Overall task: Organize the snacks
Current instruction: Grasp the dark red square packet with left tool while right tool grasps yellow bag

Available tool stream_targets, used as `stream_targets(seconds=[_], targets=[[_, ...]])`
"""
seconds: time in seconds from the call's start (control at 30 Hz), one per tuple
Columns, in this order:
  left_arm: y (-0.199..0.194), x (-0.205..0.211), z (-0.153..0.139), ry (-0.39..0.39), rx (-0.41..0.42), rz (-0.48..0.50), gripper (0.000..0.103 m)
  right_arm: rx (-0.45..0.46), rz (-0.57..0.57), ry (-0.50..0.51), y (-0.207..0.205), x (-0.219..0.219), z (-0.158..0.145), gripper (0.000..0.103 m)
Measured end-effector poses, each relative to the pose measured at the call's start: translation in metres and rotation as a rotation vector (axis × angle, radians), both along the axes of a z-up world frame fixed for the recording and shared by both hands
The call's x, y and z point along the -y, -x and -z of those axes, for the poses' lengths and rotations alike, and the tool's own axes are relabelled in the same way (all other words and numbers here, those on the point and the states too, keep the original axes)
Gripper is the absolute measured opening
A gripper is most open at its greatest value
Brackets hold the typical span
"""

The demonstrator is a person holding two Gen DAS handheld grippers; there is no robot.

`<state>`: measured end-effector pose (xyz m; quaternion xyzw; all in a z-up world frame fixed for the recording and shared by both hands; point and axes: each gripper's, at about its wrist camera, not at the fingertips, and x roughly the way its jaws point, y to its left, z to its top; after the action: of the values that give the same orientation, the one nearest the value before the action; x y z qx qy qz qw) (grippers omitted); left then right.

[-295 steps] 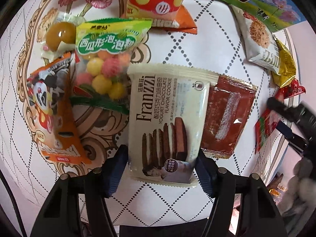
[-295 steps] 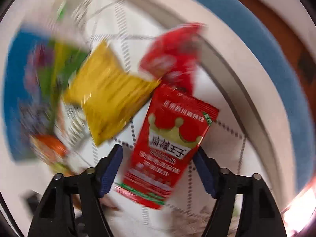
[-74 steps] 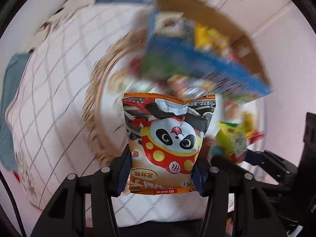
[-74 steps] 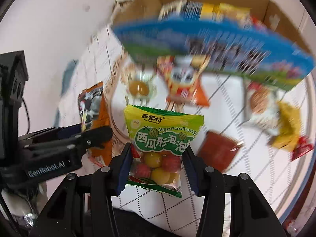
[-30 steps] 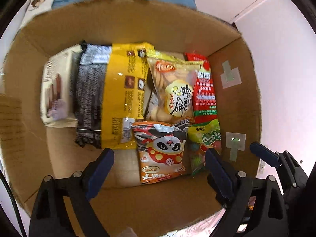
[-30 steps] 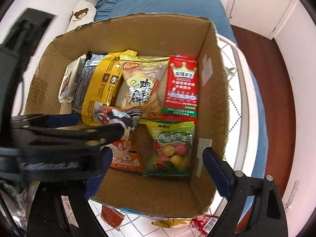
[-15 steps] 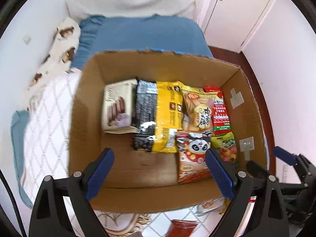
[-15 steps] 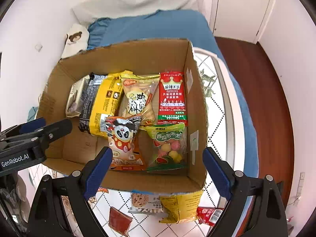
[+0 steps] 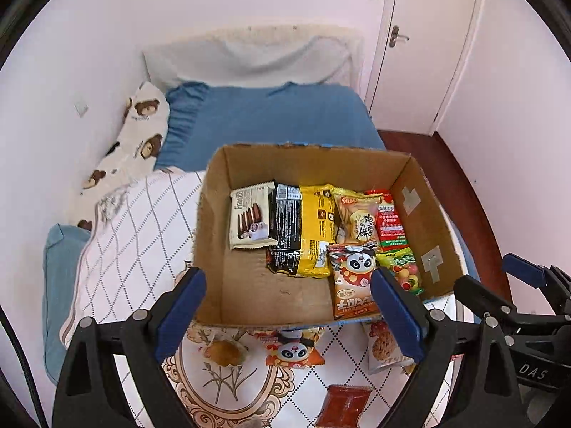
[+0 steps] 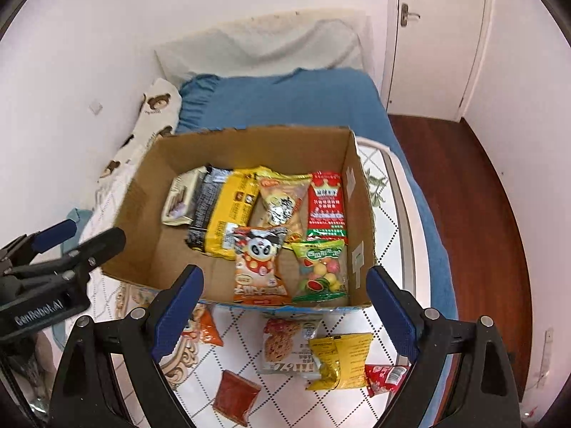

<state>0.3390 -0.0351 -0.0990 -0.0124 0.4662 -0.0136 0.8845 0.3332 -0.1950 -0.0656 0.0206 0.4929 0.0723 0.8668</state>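
An open cardboard box [image 9: 214,235] [image 10: 142,228] stands on the quilt with several snack packs lying flat inside. Among them are a panda bag [image 9: 353,285] [image 10: 258,267] and a green gumball bag [image 9: 401,271] [image 10: 323,267] at the near right corner. My left gripper [image 9: 289,310] hovers open and empty above the box's near wall. My right gripper [image 10: 283,308] hangs open and empty too, to the right of the left one. On the quilt in front lie a second panda bag [image 9: 294,349], an oat cookie pack [image 10: 285,346], a yellow packet [image 10: 339,360] and a brown-red packet [image 10: 235,396].
The box sits on a white diamond-pattern quilt [image 9: 135,235] over a blue bed [image 9: 271,117]. A bear-print pillow [image 9: 142,132] lies against the left wall. Wooden floor [image 10: 464,192] and a white door [image 10: 435,35] are to the right. A small red packet [image 10: 385,374] lies near the quilt's edge.
Both grippers have risen and drawn back from the box, which now looks smaller, with the bed and door in view. The panda bag and gumball bag, held earlier, lie in the box.
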Motion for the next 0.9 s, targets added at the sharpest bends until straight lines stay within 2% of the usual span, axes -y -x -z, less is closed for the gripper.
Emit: stream_targets(seconds=[0.2, 0.3, 0.33, 0.37, 0.4, 0.43, 0.53, 0.7, 0.77, 0.8, 0.83, 0.9], targets=[[0.022, -0.001, -0.011, 0.02, 0.016, -0.01, 0.094, 0.032, -0.014, -0.07, 0.02, -0.001, -0.016, 0.094], [0.03, 0.002, 0.001, 0.011, -0.015, -0.013, 0.094, 0.033, -0.033, -0.096, 0.031, 0.005, -0.01, 0.094], [0.034, 0.005, 0.009, 0.003, -0.034, -0.01, 0.094, 0.031, -0.034, -0.085, 0.034, 0.008, -0.005, 0.091], [0.037, 0.008, 0.019, -0.002, -0.057, -0.004, 0.094, 0.023, -0.037, -0.082, 0.036, 0.011, 0.001, 0.077], [0.041, 0.012, 0.03, -0.006, -0.083, 0.0, 0.094, 0.001, -0.04, -0.087, 0.039, 0.016, 0.01, 0.068], [0.045, 0.016, 0.045, -0.01, -0.121, 0.006, 0.094, -0.032, -0.039, -0.095, 0.04, 0.022, 0.022, 0.063], [0.053, 0.03, 0.091, -0.003, -0.243, 0.04, 0.094, -0.093, -0.018, -0.104, 0.046, 0.04, 0.055, 0.062], [0.063, 0.063, 0.189, 0.038, -0.536, 0.127, 0.094, -0.222, 0.053, -0.135, 0.045, 0.077, 0.116, 0.063], [0.066, 0.069, 0.216, 0.065, -0.609, 0.127, 0.094, -0.263, 0.06, -0.124, 0.042, 0.084, 0.135, 0.063], [0.067, 0.071, 0.23, 0.088, -0.643, 0.12, 0.088, -0.277, 0.069, -0.117, 0.04, 0.087, 0.144, 0.063], [0.068, 0.072, 0.237, 0.099, -0.654, 0.113, 0.075, -0.292, 0.063, -0.114, 0.037, 0.089, 0.154, 0.063], [0.068, 0.073, 0.243, 0.115, -0.651, 0.095, 0.067, -0.318, 0.062, -0.108, 0.033, 0.091, 0.17, 0.063]])
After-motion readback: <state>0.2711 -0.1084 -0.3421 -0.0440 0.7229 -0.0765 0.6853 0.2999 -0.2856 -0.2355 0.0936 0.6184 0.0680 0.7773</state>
